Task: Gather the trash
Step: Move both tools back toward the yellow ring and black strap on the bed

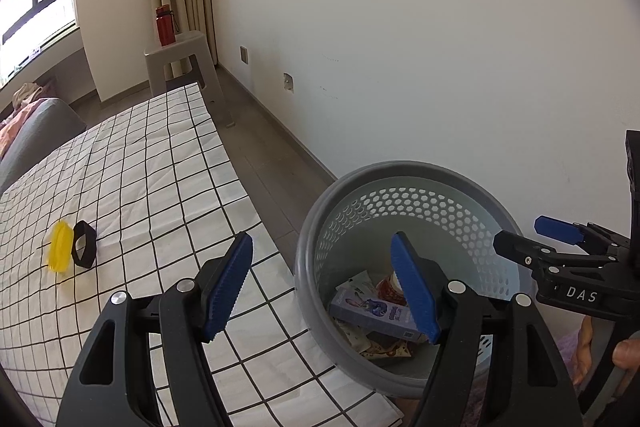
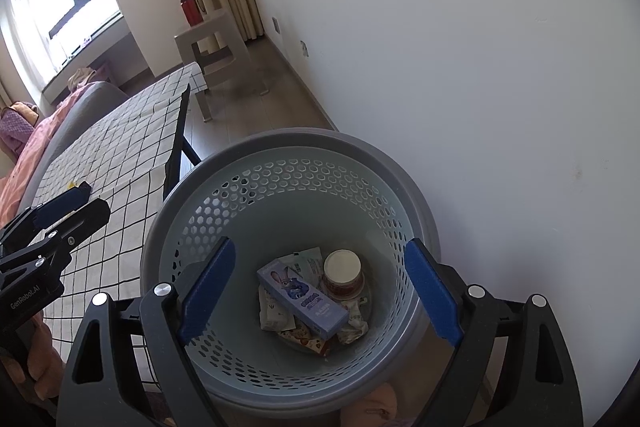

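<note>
The right gripper (image 2: 318, 293) hung directly over the mouth of the round grey perforated plastic wastebasket (image 2: 240, 163), its blue-padded jaws spread wide with nothing between them. The left gripper (image 1: 322, 287) sat just beside it, half over the basket's rim and half over the table edge, its jaws also apart and empty.

Down at the bottom of the basket lay the collected trash: a long lilac cardboard box with a cartoon rabbit on it (image 2: 302, 297), a small round paper cup with a red band (image 2: 343, 273), and several crumpled white wrappers (image 2: 274, 315) beneath and around them. By the look of it, most of the job was done.

What remained, I judged, was farther out on the white black-gridded tablecloth (image 1: 160, 167): a yellow plastic piece (image 1: 60, 247) touching a black ring-shaped band (image 1: 84, 245), both well apart from the basket. Whether these two counted as trash could not be told, but nothing else loose showed on the cloth.

The basket stood on the floor in the gap between the table's edge and the plain white wall (image 1: 440, 47), near to both, so room on the wall side was tight. Over the table the way was open, and the left gripper had a free path toward the two items. Farther off stood a beige plastic stool (image 1: 180, 51) carrying a red bottle (image 1: 165, 26), near the curtains, clear of any likely move.
</note>
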`<state>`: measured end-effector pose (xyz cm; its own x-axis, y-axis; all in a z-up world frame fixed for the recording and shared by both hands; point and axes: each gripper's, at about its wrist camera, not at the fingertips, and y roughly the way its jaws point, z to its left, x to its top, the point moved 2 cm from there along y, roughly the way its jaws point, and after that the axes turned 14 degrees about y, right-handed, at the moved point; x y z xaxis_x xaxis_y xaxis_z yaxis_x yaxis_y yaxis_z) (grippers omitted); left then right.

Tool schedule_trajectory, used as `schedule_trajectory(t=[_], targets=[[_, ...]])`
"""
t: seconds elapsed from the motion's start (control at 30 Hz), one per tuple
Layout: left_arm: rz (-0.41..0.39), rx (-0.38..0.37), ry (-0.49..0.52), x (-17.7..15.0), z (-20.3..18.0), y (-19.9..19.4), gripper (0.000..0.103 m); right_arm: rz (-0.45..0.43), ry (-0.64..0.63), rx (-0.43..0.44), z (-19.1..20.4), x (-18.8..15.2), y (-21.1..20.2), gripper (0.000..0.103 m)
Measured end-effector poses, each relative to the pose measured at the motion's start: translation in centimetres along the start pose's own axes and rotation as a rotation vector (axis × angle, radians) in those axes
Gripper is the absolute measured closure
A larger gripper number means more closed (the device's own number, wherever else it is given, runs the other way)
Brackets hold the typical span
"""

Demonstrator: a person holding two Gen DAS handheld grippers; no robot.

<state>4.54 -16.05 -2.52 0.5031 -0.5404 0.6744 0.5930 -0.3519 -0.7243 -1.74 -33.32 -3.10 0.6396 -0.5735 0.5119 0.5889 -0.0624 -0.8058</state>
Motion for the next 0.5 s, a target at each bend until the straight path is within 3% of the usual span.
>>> schedule_trajectory(t=[0.5], targets=[[-0.009, 0.097, -0.103, -2.4, 6.4, -2.9, 0.035, 0.006, -0.051, 0.0, 2.4, -0.7, 0.6, 0.018]])
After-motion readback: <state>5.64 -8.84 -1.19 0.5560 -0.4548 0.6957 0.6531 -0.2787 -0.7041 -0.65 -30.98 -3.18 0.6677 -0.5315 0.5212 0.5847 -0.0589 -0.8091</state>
